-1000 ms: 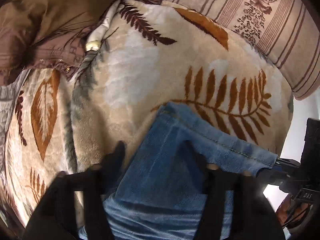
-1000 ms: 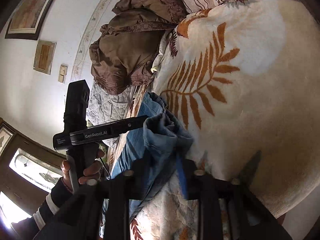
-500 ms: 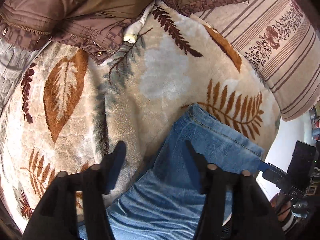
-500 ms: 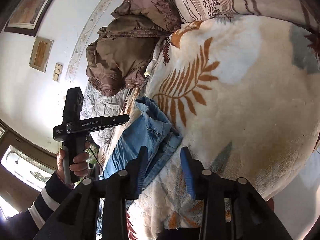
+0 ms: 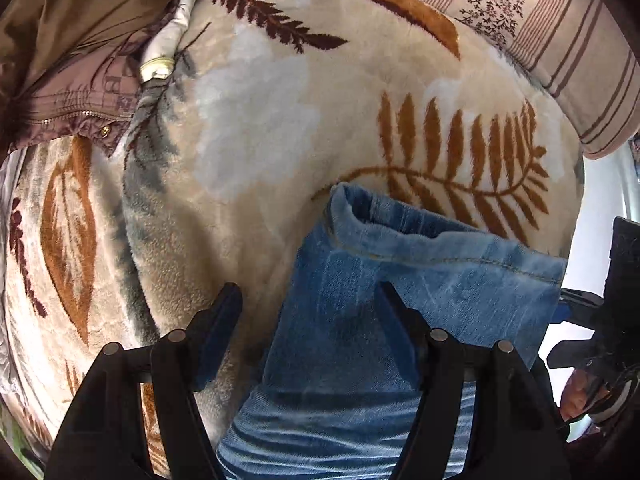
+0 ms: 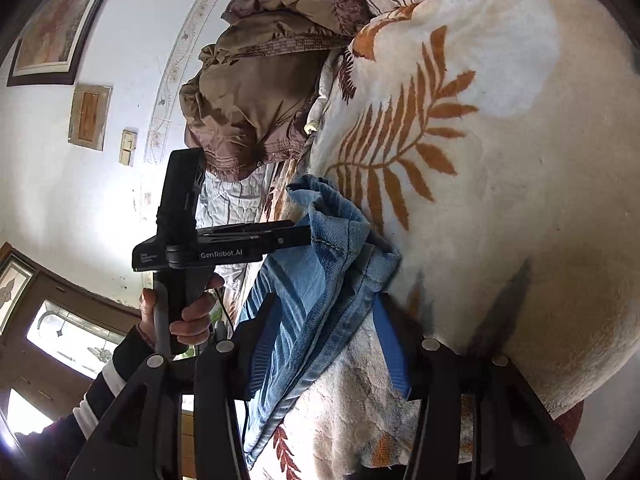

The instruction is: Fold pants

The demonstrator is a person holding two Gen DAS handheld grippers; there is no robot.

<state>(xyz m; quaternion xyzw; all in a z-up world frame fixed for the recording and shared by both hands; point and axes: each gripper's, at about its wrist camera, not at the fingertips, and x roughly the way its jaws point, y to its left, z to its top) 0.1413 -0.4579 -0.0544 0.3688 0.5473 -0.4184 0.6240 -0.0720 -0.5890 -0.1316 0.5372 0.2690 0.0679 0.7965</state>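
The jeans (image 5: pixel 400 304) lie on the leaf-patterned blanket (image 5: pixel 248 128), their hem end reaching toward the right edge of the bed, short of the striped pillow (image 5: pixel 560 32). The left gripper (image 5: pixel 308 312) is released, its jaws spread with one finger on the denim and the other over bare blanket beside the near edge of the leg. The right gripper (image 6: pixel 324 312) is likewise spread, straddling the bunched hem corner without pinching it. A brown jacket (image 6: pixel 248 92) sits heaped near the far corner. Denim like this should be fairly heavy and limp, yet stiff along its stitched hem, so it will likely sag if held mid-cloth. The hem corners look like the best hold, taking both layers together so the leg carries over evenly.
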